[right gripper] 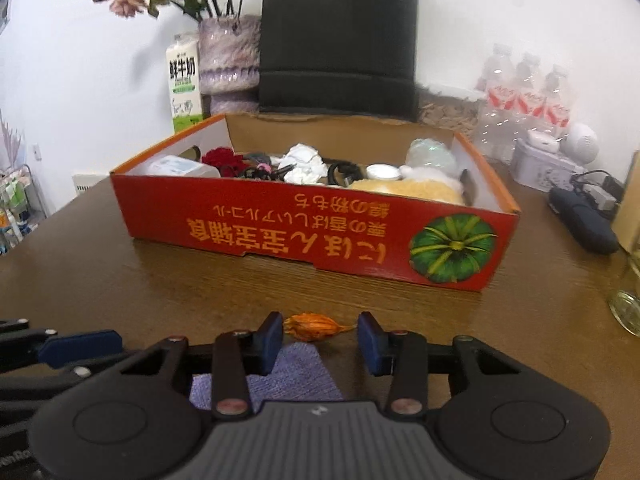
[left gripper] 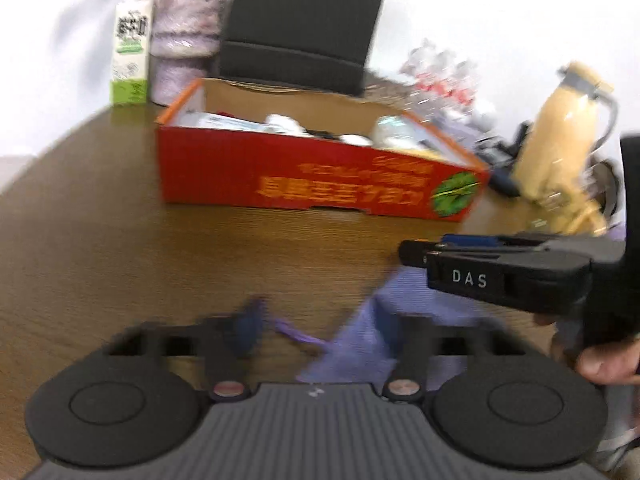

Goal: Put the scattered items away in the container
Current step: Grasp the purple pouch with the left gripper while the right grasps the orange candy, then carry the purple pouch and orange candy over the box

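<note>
1. The pod (right gripper: 316,328), a small dried orange thing, lies on the table (right gripper: 120,288) in front of the box (right gripper: 312,236), well short of its near wall. A purple cloth (right gripper: 288,372) lies just behind it, under your right gripper (right gripper: 320,336).

2. The pod's long axis runs across the view, from one right finger toward the other. It sits between the two blue pads (right gripper: 272,332), slightly ahead of them. Its left end looks to touch or nearly touch the left pad; its thin tail reaches toward the right pad with a small gap. You are lined up across its length, not its width.

3. Your right fingers are partly spread and do not yet pinch the pod.

4. Your left gripper (left gripper: 316,336) is spread wide and holds nothing. The left wrist view is blurred; the cloth (left gripper: 360,340) lies between its fingers, with a purple string trailing toward the left pad.

5. The right hand is the nearer one to the pod; the left tends the cloth.

6. Count: one pod, one cloth, one box. The box already holds a good many things, too heaped to count surely. Behind it stand one black bag (right gripper: 340,40), one milk carton (right gripper: 184,80), one vase (right gripper: 228,56) and three bottles (right gripper: 524,96).
</note>
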`<state>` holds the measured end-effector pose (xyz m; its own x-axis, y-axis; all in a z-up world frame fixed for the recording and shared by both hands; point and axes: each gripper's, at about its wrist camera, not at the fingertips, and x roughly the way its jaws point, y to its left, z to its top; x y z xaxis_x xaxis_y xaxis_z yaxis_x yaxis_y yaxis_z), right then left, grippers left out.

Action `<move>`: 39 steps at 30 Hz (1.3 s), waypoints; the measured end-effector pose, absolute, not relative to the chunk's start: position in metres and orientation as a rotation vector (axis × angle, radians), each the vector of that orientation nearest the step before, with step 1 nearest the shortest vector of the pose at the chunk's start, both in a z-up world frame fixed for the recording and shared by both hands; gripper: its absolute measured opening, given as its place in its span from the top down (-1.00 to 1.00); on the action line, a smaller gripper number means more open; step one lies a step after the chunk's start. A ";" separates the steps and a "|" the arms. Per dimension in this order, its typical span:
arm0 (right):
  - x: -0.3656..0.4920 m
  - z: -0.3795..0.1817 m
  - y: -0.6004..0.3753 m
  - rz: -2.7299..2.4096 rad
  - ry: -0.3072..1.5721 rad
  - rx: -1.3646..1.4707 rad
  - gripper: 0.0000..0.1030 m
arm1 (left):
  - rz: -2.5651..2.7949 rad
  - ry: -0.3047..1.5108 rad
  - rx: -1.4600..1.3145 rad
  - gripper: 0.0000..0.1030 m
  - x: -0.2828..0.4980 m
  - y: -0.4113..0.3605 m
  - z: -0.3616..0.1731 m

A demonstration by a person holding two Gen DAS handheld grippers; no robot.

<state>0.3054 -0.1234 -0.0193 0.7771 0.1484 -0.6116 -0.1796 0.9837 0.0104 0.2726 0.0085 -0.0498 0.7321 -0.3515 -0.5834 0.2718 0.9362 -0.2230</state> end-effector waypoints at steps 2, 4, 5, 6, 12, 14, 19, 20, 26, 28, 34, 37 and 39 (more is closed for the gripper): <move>0.293 -0.013 -0.132 0.162 0.643 -0.032 0.22 | -0.371 0.650 -0.098 -0.53 0.266 0.001 -0.047; 0.281 -0.006 -0.143 0.144 0.636 -0.013 0.22 | -0.383 0.653 -0.036 -0.53 0.262 -0.013 -0.049; 0.276 -0.003 -0.148 0.135 0.634 -0.002 0.22 | -0.372 0.678 -0.016 -0.52 0.261 -0.021 -0.051; 0.270 -0.001 -0.153 0.131 0.635 0.005 0.22 | -0.370 0.711 -0.004 -0.46 0.262 -0.027 -0.054; 0.230 0.004 -0.180 0.099 0.629 0.060 0.22 | -0.300 0.626 0.170 0.36 0.229 -0.059 -0.060; 0.220 0.001 -0.186 0.103 0.639 0.092 0.22 | -0.320 0.647 0.153 0.68 0.223 -0.059 -0.058; 0.195 -0.004 -0.193 0.122 0.653 0.130 0.22 | -0.327 0.680 0.055 0.74 0.202 -0.044 -0.050; 0.189 -0.003 -0.193 0.131 0.650 0.129 0.22 | -0.310 0.675 0.035 0.74 0.196 -0.039 -0.046; 0.159 0.010 -0.186 0.177 0.609 0.102 0.22 | -0.219 0.568 -0.056 0.74 0.162 -0.007 -0.004; 0.150 0.017 -0.183 0.194 0.586 0.102 0.22 | -0.205 0.525 -0.059 0.74 0.153 0.001 0.011; 0.124 0.032 -0.171 0.222 0.540 0.099 0.22 | -0.206 0.450 -0.066 0.74 0.127 0.011 0.036; 0.109 0.037 -0.166 0.231 0.529 0.096 0.22 | -0.212 0.435 -0.072 0.74 0.118 0.012 0.038; 0.101 0.039 -0.165 0.231 0.517 0.088 0.22 | -0.198 0.432 -0.081 0.74 0.116 0.014 0.035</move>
<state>0.1008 -0.1647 0.0394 0.8441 0.2408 -0.4791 -0.1964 0.9703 0.1415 0.1158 0.0143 0.0353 0.8893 -0.2075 -0.4076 0.1733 0.9776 -0.1196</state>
